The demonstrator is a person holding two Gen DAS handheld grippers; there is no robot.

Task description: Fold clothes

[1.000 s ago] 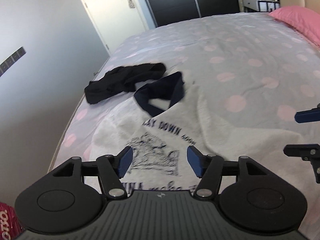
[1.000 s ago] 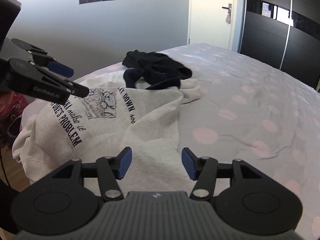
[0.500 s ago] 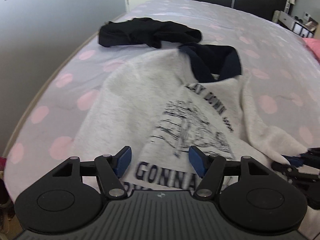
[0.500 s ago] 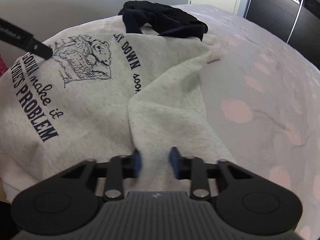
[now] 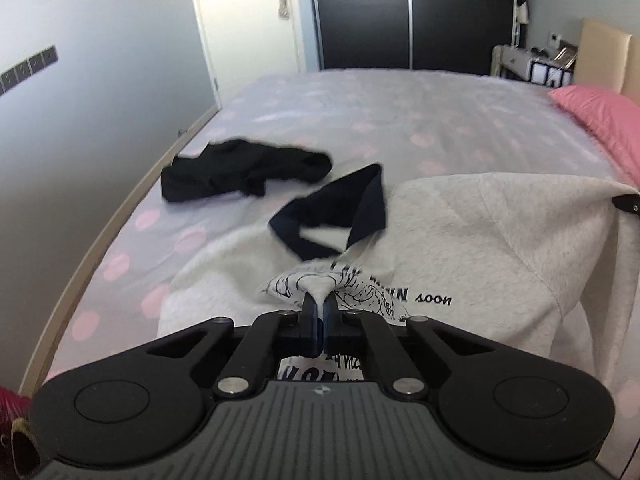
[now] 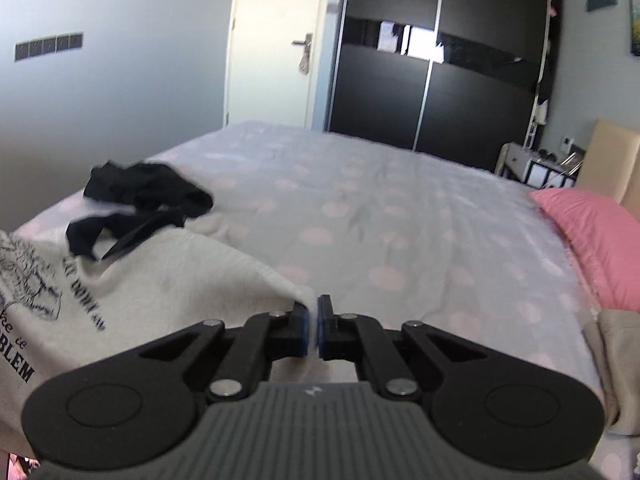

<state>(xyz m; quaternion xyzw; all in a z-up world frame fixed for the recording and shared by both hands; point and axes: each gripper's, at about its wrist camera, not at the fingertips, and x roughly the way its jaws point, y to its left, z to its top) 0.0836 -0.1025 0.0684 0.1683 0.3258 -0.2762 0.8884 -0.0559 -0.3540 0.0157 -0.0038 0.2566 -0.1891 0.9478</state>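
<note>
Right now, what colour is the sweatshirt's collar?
Dark navy collar on the light grey sweatshirt; clearest in the left wrist view.

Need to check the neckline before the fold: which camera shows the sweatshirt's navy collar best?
Left wrist view: the navy collar lies open as a full loop on the grey sweatshirt, ahead of the left gripper. In the right wrist view the collar sits far left, foreshortened and blending with the black garment.
</note>
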